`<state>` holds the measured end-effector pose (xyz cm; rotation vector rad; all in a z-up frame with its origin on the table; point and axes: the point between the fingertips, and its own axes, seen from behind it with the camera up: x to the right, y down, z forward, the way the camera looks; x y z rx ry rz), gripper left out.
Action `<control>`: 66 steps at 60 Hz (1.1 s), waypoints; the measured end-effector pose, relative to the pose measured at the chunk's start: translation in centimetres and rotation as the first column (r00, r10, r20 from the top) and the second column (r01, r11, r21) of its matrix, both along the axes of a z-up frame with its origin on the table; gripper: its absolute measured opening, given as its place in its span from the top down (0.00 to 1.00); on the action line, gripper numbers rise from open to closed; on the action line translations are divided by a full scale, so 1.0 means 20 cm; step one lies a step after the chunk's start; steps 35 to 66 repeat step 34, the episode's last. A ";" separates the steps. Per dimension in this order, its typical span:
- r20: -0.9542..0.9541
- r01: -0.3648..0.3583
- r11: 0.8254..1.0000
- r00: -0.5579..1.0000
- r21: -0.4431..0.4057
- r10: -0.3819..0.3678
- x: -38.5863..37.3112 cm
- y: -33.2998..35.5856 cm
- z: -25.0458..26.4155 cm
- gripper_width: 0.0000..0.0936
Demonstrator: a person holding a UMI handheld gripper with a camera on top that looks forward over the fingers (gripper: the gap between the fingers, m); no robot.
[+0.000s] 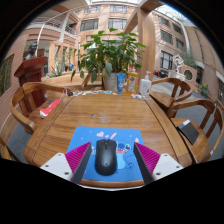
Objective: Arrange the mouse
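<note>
Resting on the blue mat (90,138), the black mouse (106,156) sits between the open claw's (107,160) fingers, ungripped.

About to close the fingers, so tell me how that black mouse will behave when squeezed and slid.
The mouse looks rigid with a smooth, rounded shell, so the pads may slip toward its narrower end. It is small, probably light. Lying flat on the blue mat between the open gripper fingers, it should slide, not roll.
</note>
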<state>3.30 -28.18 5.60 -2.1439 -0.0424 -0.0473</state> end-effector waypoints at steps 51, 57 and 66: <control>0.005 0.011 0.997 1.000 0.070 -0.012 0.02 -0.47 0.33 0.09; 0.005 0.011 0.997 1.000 0.070 -0.012 0.02 -0.47 0.33 0.09; 0.005 0.011 0.997 1.000 0.070 -0.012 0.02 -0.47 0.33 0.09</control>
